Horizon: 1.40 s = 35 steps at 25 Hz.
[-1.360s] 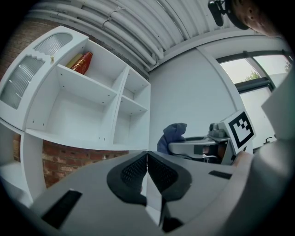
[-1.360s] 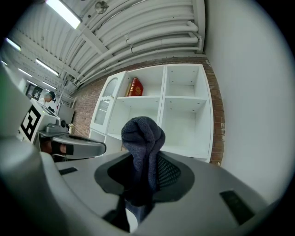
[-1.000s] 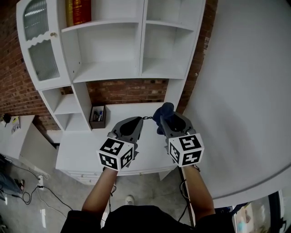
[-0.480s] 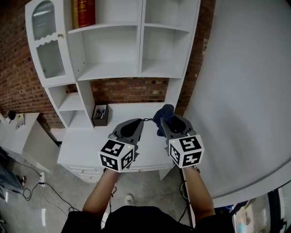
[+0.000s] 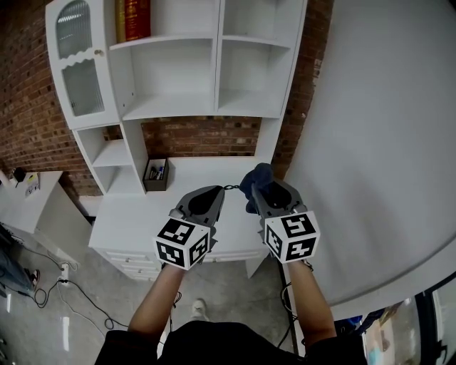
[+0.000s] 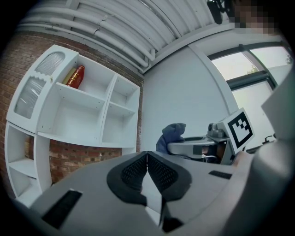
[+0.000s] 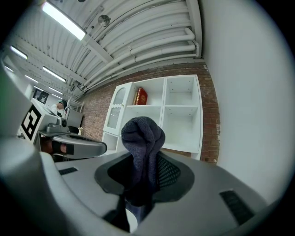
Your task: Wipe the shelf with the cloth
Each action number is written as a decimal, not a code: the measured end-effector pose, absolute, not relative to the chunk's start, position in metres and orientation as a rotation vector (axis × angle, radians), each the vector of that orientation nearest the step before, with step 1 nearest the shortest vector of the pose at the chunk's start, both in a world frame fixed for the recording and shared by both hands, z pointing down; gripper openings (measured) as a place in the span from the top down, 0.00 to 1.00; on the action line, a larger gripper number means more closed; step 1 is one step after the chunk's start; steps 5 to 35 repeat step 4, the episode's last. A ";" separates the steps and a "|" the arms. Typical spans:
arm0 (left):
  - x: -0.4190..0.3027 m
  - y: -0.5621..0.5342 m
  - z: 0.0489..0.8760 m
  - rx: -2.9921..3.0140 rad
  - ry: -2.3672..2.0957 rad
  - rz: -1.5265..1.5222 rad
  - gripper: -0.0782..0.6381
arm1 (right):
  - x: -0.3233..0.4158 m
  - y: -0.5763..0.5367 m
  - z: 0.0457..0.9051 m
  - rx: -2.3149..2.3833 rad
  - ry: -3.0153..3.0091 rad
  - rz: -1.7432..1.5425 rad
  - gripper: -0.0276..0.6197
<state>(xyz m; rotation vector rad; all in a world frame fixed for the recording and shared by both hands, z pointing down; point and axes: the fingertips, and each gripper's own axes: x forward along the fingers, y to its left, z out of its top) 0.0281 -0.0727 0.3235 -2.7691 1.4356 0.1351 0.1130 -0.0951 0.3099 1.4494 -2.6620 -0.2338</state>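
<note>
Right gripper (image 7: pixel 144 171): we see its jaws pinching a dark blue knitted cloth (image 7: pixel 143 136), bunched into a lump that sticks up past the tips, with a bit more showing below the pads. Left gripper (image 6: pixel 147 157): jaws pressed together, nothing between them. In the left gripper view the right gripper sits at middle right with the cloth poking up from its front end. In the head view both grippers are side by side at lower centre, near each other but apart, tips pointing up the frame, marker cubes toward us, bare forearms running down to the bottom edge. The cloth is at frame centre, off the right gripper's tip, in front of the back right part of the white desk top (image 5: pixel 139 222); we can't tell whether it touches the desk. It's well apart from the white open shelf unit (image 5: pixel 178 107), which fills the top centre of the frame above the desk. Shelf compartments look bare except for red books (image 5: pixel 132 17) standing in the top left compartment. An arched glass cabinet door (image 5: pixel 78 68) is at upper left. A small dark box holding pens (image 5: pixel 155 173) stands on the desk by the unit's lower left section. Red brick wall (image 5: pixel 203 137) is behind the unit, a plain white wall (image 5: pixel 385 142) fills the right of the frame, and grey floor with cables (image 5: pixel 43 303) is at lower left.
</note>
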 end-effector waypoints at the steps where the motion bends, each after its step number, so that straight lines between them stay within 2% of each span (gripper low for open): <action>1: 0.029 -0.069 0.324 -2.768 1.438 0.133 0.87 | 0.114 -0.091 0.310 1.448 -2.663 -0.233 0.76; 35: 0.030 -0.056 0.325 -2.765 1.445 0.129 0.87 | 0.116 -0.079 0.313 1.443 -2.663 -0.230 0.76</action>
